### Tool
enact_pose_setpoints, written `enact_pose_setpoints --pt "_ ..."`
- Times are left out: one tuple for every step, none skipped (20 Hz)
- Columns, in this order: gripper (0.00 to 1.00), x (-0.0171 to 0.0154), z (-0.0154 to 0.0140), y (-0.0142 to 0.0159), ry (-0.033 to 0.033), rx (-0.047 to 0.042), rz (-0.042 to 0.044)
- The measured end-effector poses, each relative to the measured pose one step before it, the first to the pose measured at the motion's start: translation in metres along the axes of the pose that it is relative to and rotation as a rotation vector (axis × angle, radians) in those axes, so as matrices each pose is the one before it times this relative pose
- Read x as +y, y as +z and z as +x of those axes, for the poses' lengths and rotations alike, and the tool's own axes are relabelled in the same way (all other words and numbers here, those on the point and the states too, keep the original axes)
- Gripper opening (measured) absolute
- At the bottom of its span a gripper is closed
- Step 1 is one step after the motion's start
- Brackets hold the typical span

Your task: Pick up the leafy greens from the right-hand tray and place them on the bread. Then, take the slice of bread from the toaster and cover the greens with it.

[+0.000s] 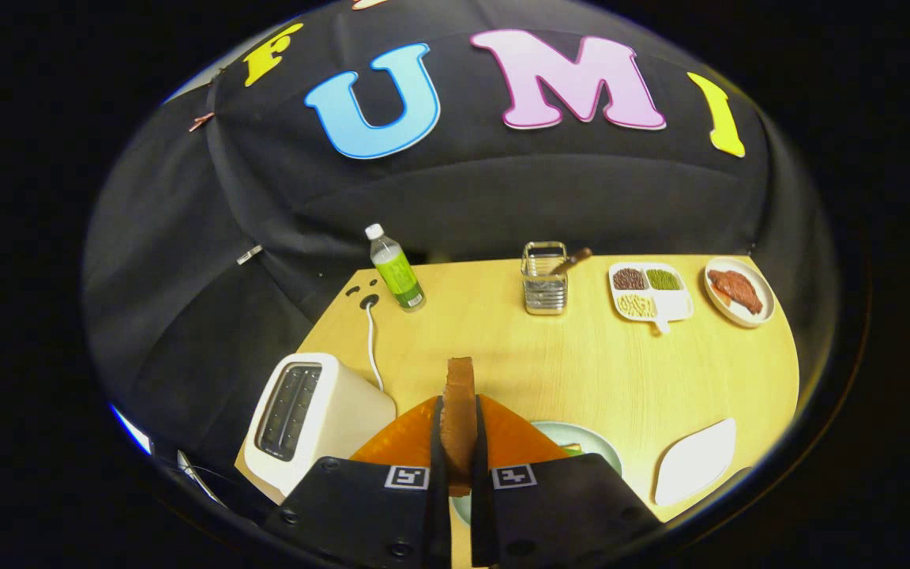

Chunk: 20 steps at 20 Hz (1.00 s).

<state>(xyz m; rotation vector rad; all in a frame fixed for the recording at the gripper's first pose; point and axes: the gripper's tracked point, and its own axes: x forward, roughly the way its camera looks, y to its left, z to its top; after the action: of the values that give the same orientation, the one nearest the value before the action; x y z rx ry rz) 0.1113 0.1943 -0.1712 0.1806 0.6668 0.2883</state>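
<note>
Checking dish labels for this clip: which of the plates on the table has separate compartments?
The white plate beside the metal holder, split into three filled sections. The round plate next to it is undivided. The fingers clamp bread.

Landmark: we take the toaster as our reference; it stands on the table.
Bread slice: we see it right of the toaster, held upright on edge, both fingers of the gripper pressing its faces.
Plate: right of the toaster, beyond the fingers and partly hidden by them.
Empty tray: further right of the toaster, past the plate.
Cable: runs back from just behind the toaster.
Bottle: behind the toaster, slightly right.
Utensil holder: behind and right of the toaster.
Divided tray: right of the holder.
Meat plate: farthest right from the toaster, at the back.
</note>
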Motion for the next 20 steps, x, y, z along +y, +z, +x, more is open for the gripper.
enact_pose_setpoints --pt "0.14 -0.00457 0.0025 -0.00886 -0.0039 0.0126 0.01498" --pt "0.14 -0.00405 0.00237 -0.00896 -0.00338 0.01251 0.01479" --pt "0.14 -0.00361 0.00321 -0.00804 -0.00009 0.0118 0.01706" --pt "0.14 -0.00258 0.00247 -0.00858 0.00123 0.01225 0.01478" --pt "0.14 -0.00381 0.0026 -0.00825 0.00003 0.01205 0.01053" --pt "0.14 -0.00416 0.003 -0.00699 -0.00096 0.01066 0.00875" --pt "0.14 -0.00364 0.00309 -0.00534 -0.00279 0.00845 0.00646" --pt "0.14 -0.00405 0.00084 -0.00457 -0.00272 0.00592 0.00667" --pt "0.14 -0.00425 0.00196 -0.00337 -0.00503 0.00685 0.00788" --pt "0.14 -0.0018 0.00167 -0.00227 -0.00113 0.00143 0.00725" --pt "0.14 -0.00198 0.00117 -0.00072 -0.00281 -0.00251 0.00271" --pt "0.14 -0.00225 0.00059 -0.00168 -0.00336 -0.00068 -0.00151" --pt "0.14 -0.00239 0.00143 -0.00239 -0.00236 0.00372 -0.00386" --pt "0.14 -0.00254 0.0006 -0.00183 -0.00195 0.00444 -0.00696" --pt "0.14 -0.00417 0.00119 -0.0015 -0.0107 0.0015 -0.00977" --pt "0.14 -0.00588 0.00029 -0.00005 -0.01398 -0.00151 -0.01109" --pt "0.16 -0.00609 0.00069 -0.00228 -0.01147 0.00178 -0.00942" --pt "0.16 -0.00552 0.00075 -0.00188 -0.01345 0.00393 -0.00576" --pt "0.17 -0.00544 0.00027 -0.00226 -0.01285 0.00692 -0.00405" --pt "0.18 -0.00515 0.00135 -0.00241 -0.01507 0.00436 -0.00112"
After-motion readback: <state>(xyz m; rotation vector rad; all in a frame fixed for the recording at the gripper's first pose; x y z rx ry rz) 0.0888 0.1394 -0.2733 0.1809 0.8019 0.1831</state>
